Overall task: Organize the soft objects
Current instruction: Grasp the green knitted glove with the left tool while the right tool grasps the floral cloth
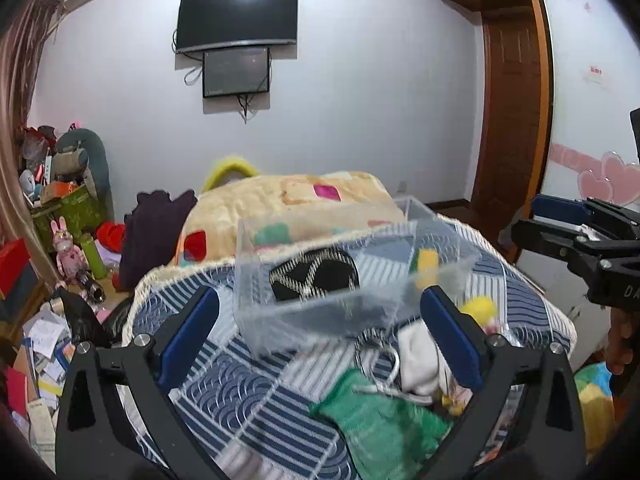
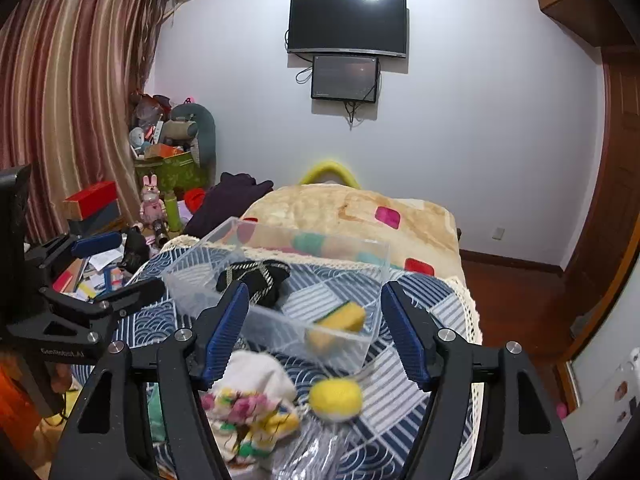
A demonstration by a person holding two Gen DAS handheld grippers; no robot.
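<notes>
A clear plastic box [image 1: 320,280] [image 2: 280,280] stands on the blue patterned bedspread [image 1: 240,392]. Inside it lie a black patterned cloth [image 1: 312,276] [image 2: 256,280] and a yellow-green sponge [image 2: 344,318] [image 1: 426,262]. In front of the box lie a yellow ball [image 2: 336,398] [image 1: 482,308], a white floral cloth [image 2: 248,404], a green knitted cloth [image 1: 380,420] and a white cord [image 1: 378,364]. My left gripper [image 1: 320,336] is open and empty just before the box. My right gripper [image 2: 316,332] is open and empty above the ball and floral cloth.
A beige blanket [image 2: 352,208] covers the far bed. A dark purple garment [image 1: 152,232] lies at its left. Cluttered boxes, toys and papers [image 1: 48,280] fill the left side. A wooden door [image 1: 512,120] stands at right. Two screens [image 2: 346,28] hang on the wall.
</notes>
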